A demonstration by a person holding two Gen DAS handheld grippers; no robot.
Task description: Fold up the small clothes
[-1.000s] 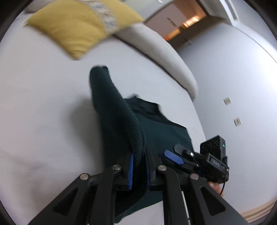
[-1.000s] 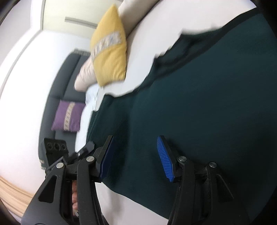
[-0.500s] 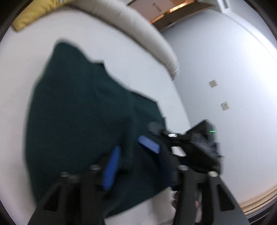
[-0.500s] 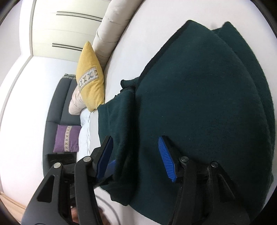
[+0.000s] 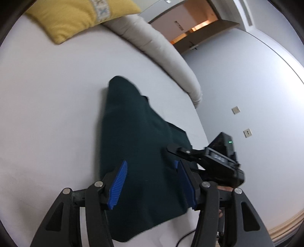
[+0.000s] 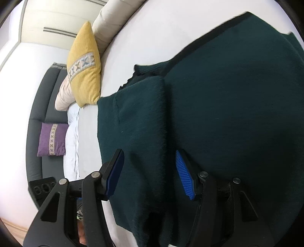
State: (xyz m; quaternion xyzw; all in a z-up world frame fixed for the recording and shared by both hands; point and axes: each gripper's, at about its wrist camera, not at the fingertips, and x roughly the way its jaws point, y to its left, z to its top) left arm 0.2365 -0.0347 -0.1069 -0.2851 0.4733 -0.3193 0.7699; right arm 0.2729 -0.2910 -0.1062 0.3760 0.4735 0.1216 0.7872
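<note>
On a white bed (image 5: 47, 117), I hold both grippers over a dark green garment (image 5: 136, 144) that lies flat on the sheet, already folded over on itself. My left gripper (image 5: 152, 182) has its jaws apart; they have just been opening, and the cloth they pinched a second ago has dropped from between the blue pads (image 5: 117, 182). The garment now spreads below and ahead of those jaws, running away from them to a rounded tip, with nothing pressed between the pads.

My right gripper (image 6: 150, 174) also stands with its jaws apart, the garment (image 6: 218, 114) filling the gap between them and everything to the right of it. A folded panel with a straight edge lies just ahead of the jaws, slightly left of centre, on top of the wider layer. I cannot tell whether the pads touch the fabric beneath them; they do not clamp it. In the left wrist view the right gripper (image 5: 191, 153) sits just beyond my right-hand jaw, at the garment's near edge.

Far ahead of the left jaws, a yellow cushion (image 5: 76, 17) leans on a beige bolster (image 5: 161, 53). Left of the right jaws, a purple cushion (image 6: 52, 139) rests on a dark sofa (image 6: 38, 106).
</note>
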